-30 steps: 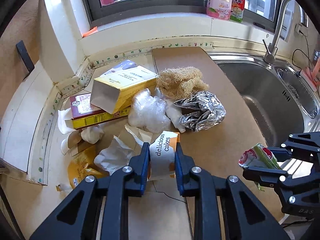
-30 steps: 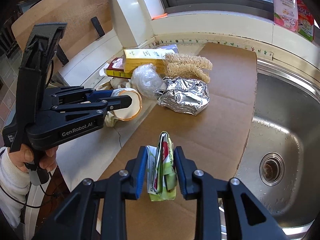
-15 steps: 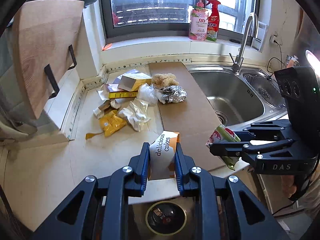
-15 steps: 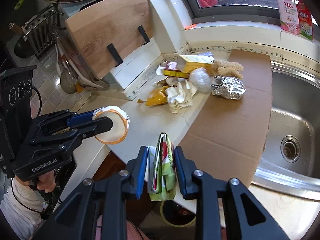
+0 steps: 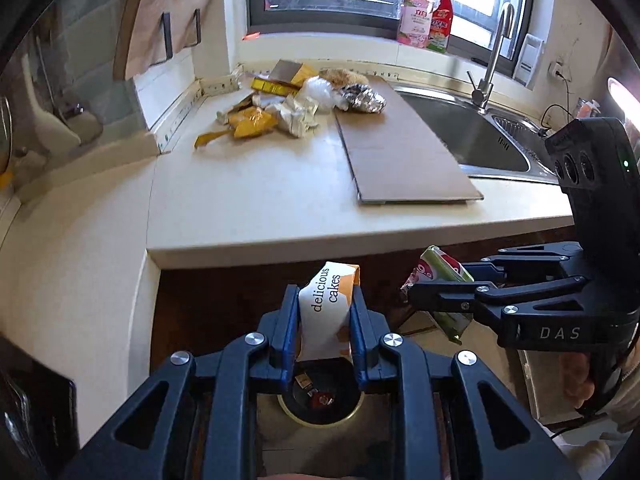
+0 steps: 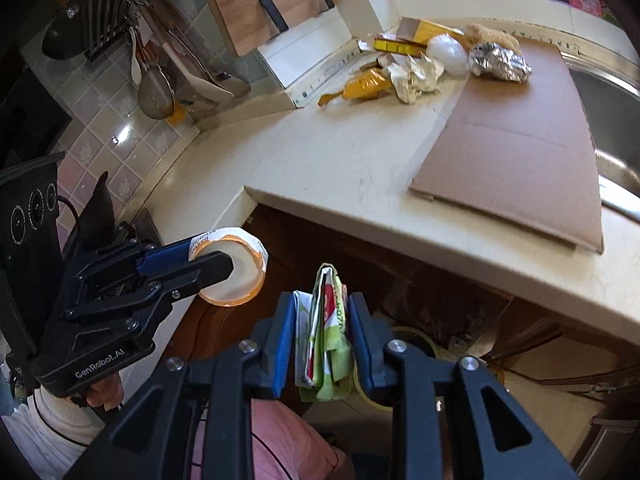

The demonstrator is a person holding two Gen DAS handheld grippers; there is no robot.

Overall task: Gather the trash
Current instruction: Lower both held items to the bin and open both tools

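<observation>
Below counter [image 5: 280,208] — carton [image 5: 326,312] between tool [image 5: 325,320] pads

Home kitchen: sink [image 5: 476,136], faucet [image 5: 494,52], hanging utensils [image 6: 156,76].

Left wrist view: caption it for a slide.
Left gripper holds a cake wrapper above the floor bin.

Both handheld tools are black, skeletal linkages with triangular cut-outs and silver round-headed screws at the pivots, ending in blue finger pads [image 5: 289,320]. The left gripper [image 6: 224,258] carries white "GenRobot.AI" lettering on its body and a black box with three round lenses; the right gripper [image 5: 412,294] reads "DAS" and its box shows a small green light. A white ribbed sleeve cuff [image 6: 60,408] and pink clothing [image 6: 288,440] appear, with thin black cables trailing by the handles.
</observation>
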